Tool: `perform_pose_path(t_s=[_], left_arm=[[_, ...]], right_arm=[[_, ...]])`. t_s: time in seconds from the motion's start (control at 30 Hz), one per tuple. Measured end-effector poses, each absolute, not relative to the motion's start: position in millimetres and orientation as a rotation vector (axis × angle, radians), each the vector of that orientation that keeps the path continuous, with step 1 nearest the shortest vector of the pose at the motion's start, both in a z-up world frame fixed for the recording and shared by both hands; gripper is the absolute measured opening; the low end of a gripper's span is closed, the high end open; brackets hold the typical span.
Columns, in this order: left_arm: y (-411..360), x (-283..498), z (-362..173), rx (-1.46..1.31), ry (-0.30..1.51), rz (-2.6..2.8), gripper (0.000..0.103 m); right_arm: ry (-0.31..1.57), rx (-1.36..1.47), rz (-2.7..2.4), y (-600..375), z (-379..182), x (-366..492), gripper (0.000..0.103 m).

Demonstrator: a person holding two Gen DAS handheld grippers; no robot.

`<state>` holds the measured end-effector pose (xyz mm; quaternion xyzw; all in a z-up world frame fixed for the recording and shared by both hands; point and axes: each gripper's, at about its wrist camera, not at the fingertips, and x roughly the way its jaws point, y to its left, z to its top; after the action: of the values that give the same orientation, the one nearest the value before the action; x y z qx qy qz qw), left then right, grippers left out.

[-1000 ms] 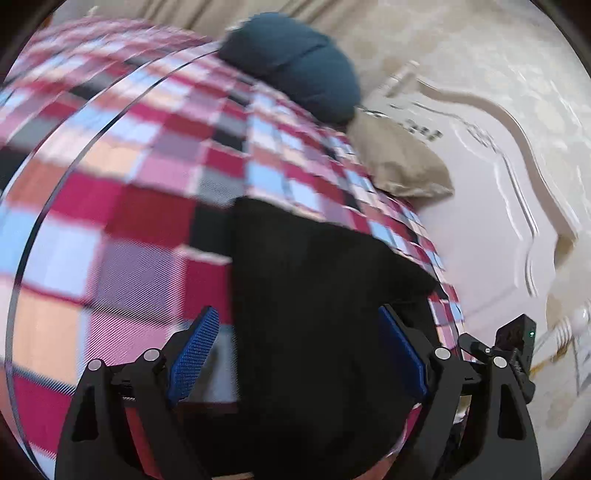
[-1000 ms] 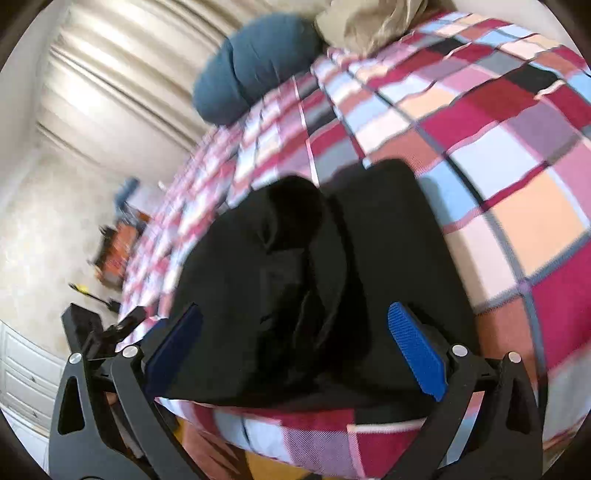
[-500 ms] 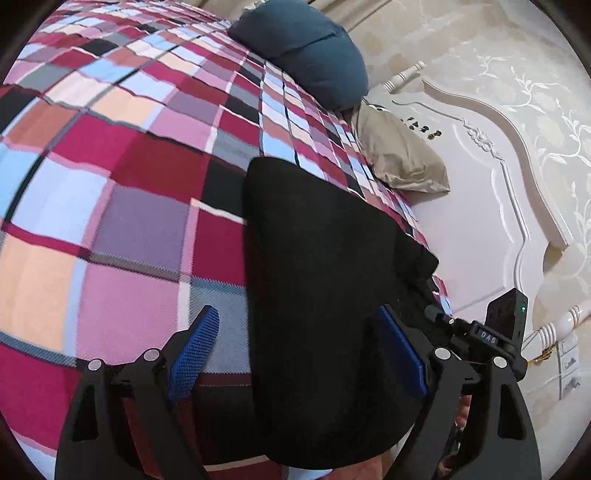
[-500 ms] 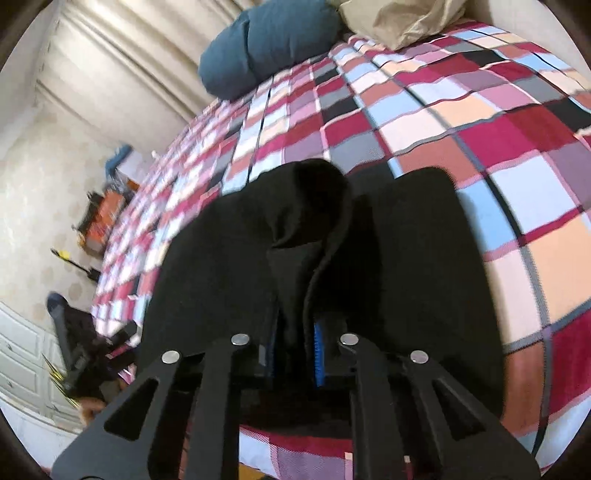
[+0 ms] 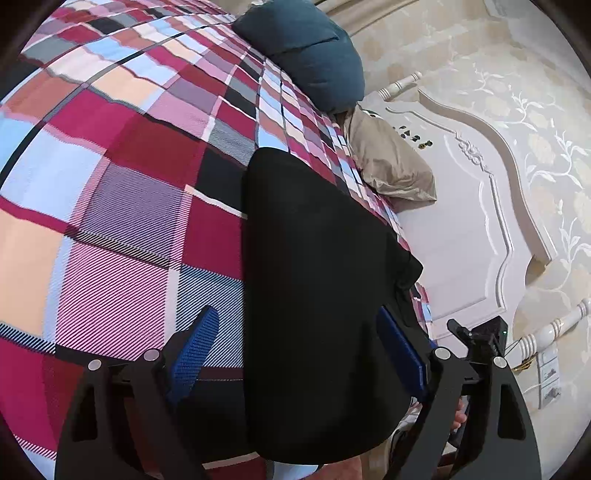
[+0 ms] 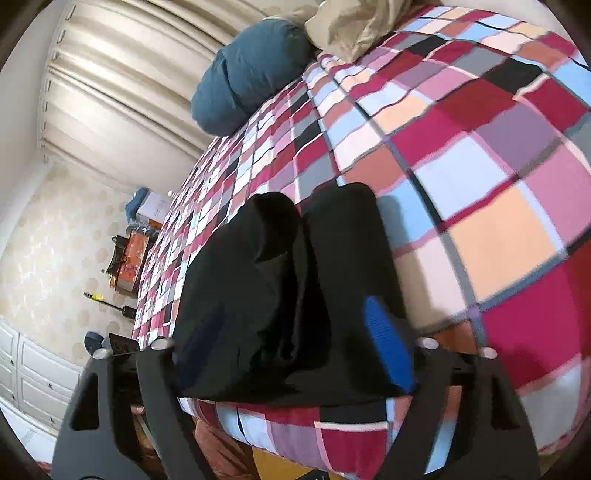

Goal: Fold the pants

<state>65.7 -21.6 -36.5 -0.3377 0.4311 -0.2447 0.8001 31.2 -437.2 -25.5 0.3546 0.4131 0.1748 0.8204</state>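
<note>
Right wrist view: jaws parting over folded black pants

Right wrist view shows the right gripper point(image 6: 295, 354) with its jaws opening, the blue pads off the cloth and the black pants point(image 6: 288, 295) between them. Left wrist view has the left gripper point(image 5: 303, 354) spread wide, one pad over the bedspread, the other at the pants' point(image 5: 317, 295) right edge; whether that pad touches is unclear.

One pair of pants, two grippers, one blue cushion point(image 6: 251, 77), one beige pillow point(image 6: 351, 26). Both rest at the far end of the checked bedspread point(image 6: 480, 147), in the upper middle of the frame. A white headboard point(image 5: 461, 221) fills the right of the left view; curtains point(image 6: 118, 74) hang upper left in the right view.

Pants lie at the bed's near edge, bottom centre, folded into a compact dark stack with a raised crease down the middle
</note>
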Motion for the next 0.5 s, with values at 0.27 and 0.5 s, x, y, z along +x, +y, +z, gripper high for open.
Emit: perform_pose_path(t_s=[0.27, 0.5], left_arm=[[-12.7, 63.5, -41.6, -0.749, 0.945, -0.522, 0.085], [-7.5, 61.0, -44.0, -0.807, 0.953, -0.535, 0.087]], right_arm=[[1.091, 0.726, 0.554, -390.6, -52.2, 77.9, 0.013], [0.999, 0.646, 0.517, -396.9, -18.5, 61.3, 0.011]])
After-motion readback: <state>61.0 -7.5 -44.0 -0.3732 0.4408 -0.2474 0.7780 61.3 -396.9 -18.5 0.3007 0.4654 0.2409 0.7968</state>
